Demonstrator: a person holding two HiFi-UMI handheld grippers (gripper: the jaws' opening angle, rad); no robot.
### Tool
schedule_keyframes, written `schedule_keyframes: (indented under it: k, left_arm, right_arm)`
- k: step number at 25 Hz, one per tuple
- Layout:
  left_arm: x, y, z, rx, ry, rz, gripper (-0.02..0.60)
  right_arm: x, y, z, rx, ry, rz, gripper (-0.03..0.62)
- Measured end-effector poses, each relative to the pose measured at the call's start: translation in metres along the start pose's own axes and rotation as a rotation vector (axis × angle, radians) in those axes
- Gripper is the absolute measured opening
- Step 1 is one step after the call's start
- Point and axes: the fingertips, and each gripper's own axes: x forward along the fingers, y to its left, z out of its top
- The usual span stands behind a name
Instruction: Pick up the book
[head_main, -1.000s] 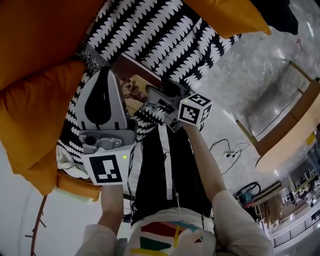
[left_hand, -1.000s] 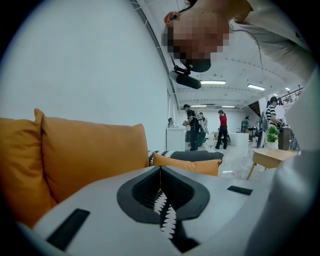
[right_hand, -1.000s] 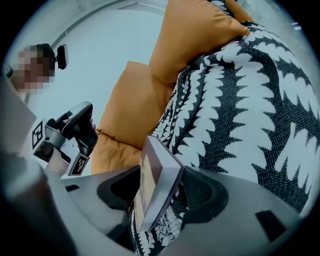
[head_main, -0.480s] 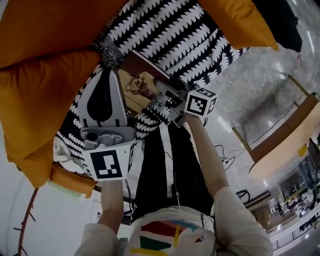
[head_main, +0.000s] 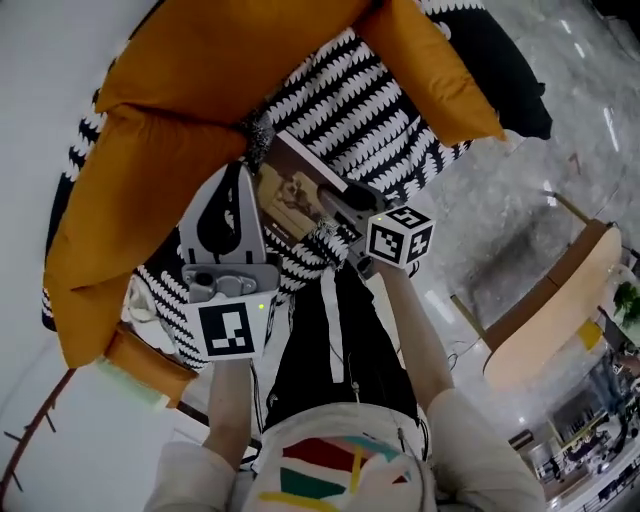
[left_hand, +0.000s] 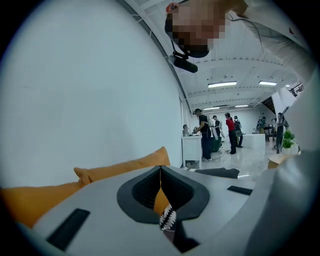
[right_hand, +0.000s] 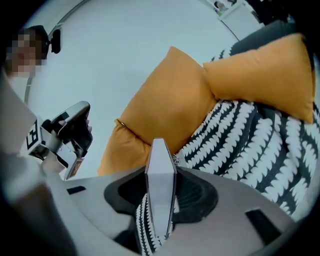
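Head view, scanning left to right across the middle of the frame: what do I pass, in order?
Orange cushion → left tool → book → right tool, whose jaws have just been closing with the book between them → grey floor.

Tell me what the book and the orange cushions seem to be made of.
The book looks like paper under a smooth printed cover, perhaps stiff card: its edge shows as a pale flat block in the right gripper view. The orange cushions look like matt woven cloth over soft filling: they bulge and crease.
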Motion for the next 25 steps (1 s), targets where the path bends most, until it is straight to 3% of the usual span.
schedule_keyframes:
  k: [6, 10, 13, 20, 25]
  left_arm:
    - [-0.026, -0.002, 0.093, 0.020, -0.087, 0.012, 0.008]
    - [-0.055, 0.002, 0.130, 0.012, -0.106, 0.052, 0.008]
    - [-0.084, 0.003, 0.152, -0.048, -0.112, 0.060, 0.009]
    - [-0.120, -0.014, 0.228, 0.019, -0.243, 0.007, 0.008]
    - [-0.143, -0.008, 0.250, 0.042, -0.290, 0.007, 0.008]
  right_arm:
    - [-0.061, 0.080, 0.082, -0.094, -0.123, -0.012, 0.158]
    - [-0.103, 0.140, 0.123, -0.148, -0.245, -0.011, 0.158]
    - [-0.142, 0.192, 0.134, -0.171, -0.320, -0.007, 0.158]
    - [-0.222, 0.292, 0.173, -0.271, -0.544, 0.067, 0.158]
    - [-0.251, 0.343, 0.173, -0.292, -0.607, 0.156, 0.158]
